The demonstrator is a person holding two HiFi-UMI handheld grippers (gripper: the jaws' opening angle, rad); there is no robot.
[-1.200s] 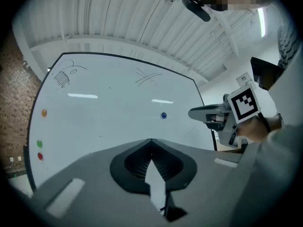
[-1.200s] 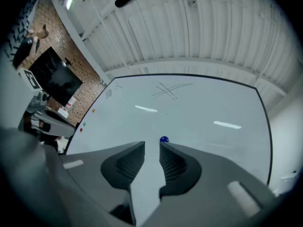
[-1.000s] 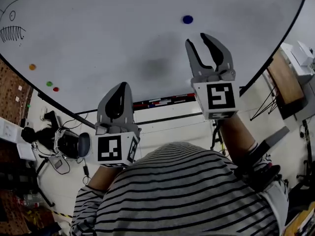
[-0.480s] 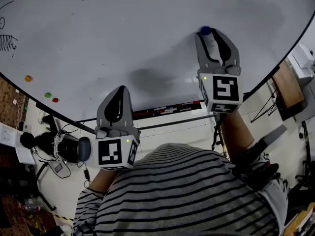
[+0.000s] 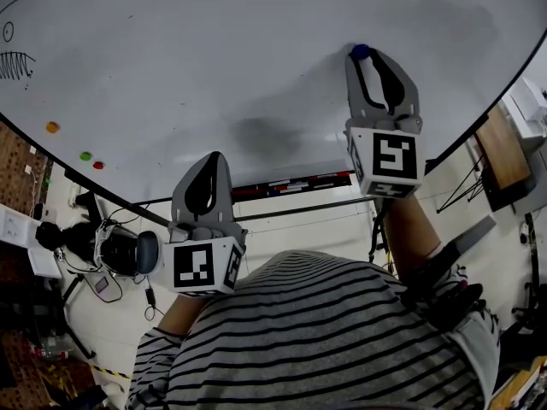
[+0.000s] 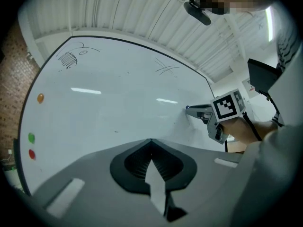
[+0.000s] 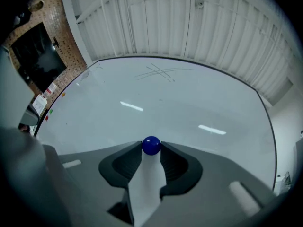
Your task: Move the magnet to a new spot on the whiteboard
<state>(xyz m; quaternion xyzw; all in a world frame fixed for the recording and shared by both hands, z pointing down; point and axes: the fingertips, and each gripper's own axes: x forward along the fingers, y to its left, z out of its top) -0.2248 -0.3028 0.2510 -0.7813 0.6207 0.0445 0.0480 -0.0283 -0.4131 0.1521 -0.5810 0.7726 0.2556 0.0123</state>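
A small blue magnet (image 5: 360, 51) sticks to the whiteboard (image 5: 214, 58) at the upper right of the head view. My right gripper (image 5: 369, 55) is pressed up to the board with the blue magnet (image 7: 151, 145) between its two tips, which touch it on both sides as the jaws close. The left gripper view shows this from the side, the right gripper (image 6: 196, 111) with its tips at the magnet (image 6: 187, 107). My left gripper (image 5: 209, 156) hangs lower, off the board, jaws together and holding nothing (image 6: 151, 141).
Orange (image 5: 53, 127), green (image 5: 85, 155) and red (image 5: 97, 165) magnets sit at the board's left edge, below a pen drawing (image 5: 15, 62). A tray with markers (image 5: 282, 184) runs under the board. A brick wall and equipment stand at the left, a wooden shelf at the right.
My right gripper has gone up to the board and brought its tips round the blue magnet, then narrowed onto it. The left gripper has barely moved.
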